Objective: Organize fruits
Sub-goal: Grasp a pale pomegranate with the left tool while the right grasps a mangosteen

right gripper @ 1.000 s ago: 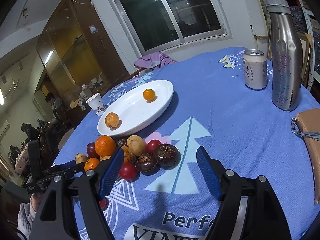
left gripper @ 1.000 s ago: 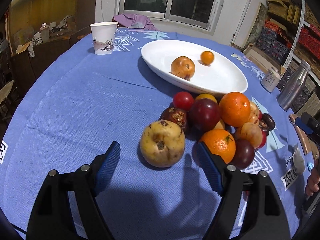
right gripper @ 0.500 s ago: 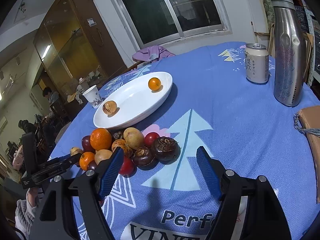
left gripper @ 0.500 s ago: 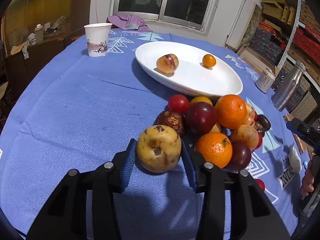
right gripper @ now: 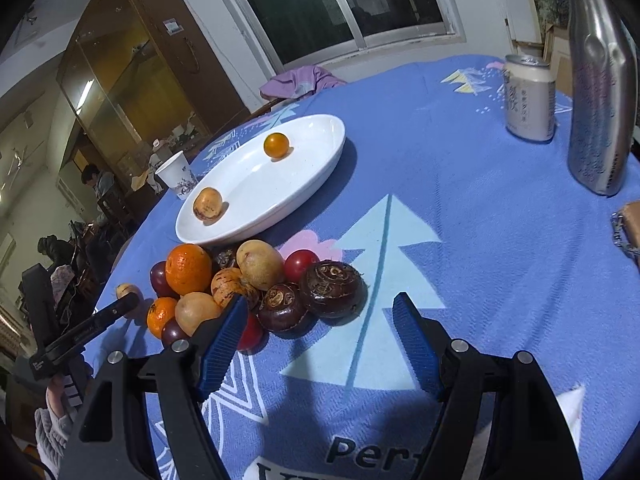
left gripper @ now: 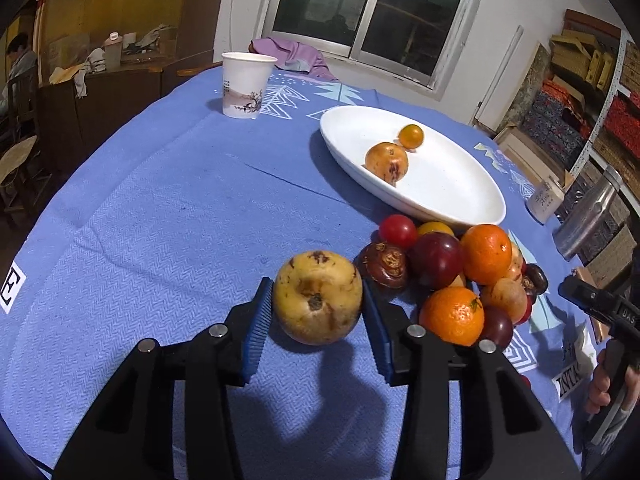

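Note:
My left gripper [left gripper: 318,312] is shut on a yellow spotted pear [left gripper: 317,297] and holds it just above the blue cloth, left of the fruit pile [left gripper: 452,272]. The pile holds oranges, plums, tomatoes and brown water chestnuts. A white oval plate [left gripper: 448,196] behind it carries a speckled fruit [left gripper: 386,161] and a small orange [left gripper: 411,136]. My right gripper [right gripper: 320,332] is open and empty, low over the cloth beside the pile [right gripper: 240,284]; a brown water chestnut [right gripper: 332,289] lies just ahead of it. The plate [right gripper: 320,168] shows there too.
A paper cup [left gripper: 246,84] stands at the far left of the table. A drink can [right gripper: 528,98] and a steel bottle [right gripper: 600,92] stand at the right. A brown pouch [right gripper: 630,224] lies at the right edge.
My left gripper closed on the pear and has lifted it slightly off the cloth. My right gripper moved closer to the pile and stayed open.

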A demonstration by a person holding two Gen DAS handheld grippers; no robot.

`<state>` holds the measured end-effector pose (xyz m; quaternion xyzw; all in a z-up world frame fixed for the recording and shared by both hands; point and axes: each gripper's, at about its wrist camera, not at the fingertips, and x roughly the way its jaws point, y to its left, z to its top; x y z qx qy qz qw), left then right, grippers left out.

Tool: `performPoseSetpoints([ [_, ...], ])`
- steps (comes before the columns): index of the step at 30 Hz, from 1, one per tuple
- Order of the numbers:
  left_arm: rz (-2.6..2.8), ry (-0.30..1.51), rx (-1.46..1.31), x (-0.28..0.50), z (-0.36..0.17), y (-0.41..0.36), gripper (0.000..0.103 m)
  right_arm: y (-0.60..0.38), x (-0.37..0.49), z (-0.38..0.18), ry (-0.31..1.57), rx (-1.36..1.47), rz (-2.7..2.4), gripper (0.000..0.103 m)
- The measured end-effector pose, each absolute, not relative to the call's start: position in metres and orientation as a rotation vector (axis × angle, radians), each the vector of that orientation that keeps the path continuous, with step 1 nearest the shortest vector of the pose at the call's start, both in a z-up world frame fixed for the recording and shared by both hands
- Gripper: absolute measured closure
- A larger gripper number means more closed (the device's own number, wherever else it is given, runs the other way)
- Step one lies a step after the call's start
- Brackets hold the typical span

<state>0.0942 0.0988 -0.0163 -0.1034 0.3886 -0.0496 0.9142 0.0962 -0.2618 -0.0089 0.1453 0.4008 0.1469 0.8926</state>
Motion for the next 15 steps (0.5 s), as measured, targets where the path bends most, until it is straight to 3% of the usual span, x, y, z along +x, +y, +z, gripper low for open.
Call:
performPoseSetpoints([
  [4, -0.109, 0.799, -0.209, 0.094, -0.017, 0.095, 0.059, -0.259, 0.107, -0.015, 0.862, 0.33, 0.32, 0.03],
  [8, -0.115, 0.805, -0.216, 0.094, -0.019, 0.096, 0.059, -0.26, 0.118, -0.022, 0.898, 0.384, 0.333, 0.043],
  [13, -0.128, 0.816, -0.21, 0.096, -0.02, 0.094, 0.059, -0.261, 0.127, -0.031, 0.928, 0.418, 0.329, 0.05],
  [15, -0.132, 0.824, -0.212, 0.098, -0.022, 0.093, 0.059, -0.263, 0.128, -0.032, 0.927, 0.425, 0.317, 0.06],
])
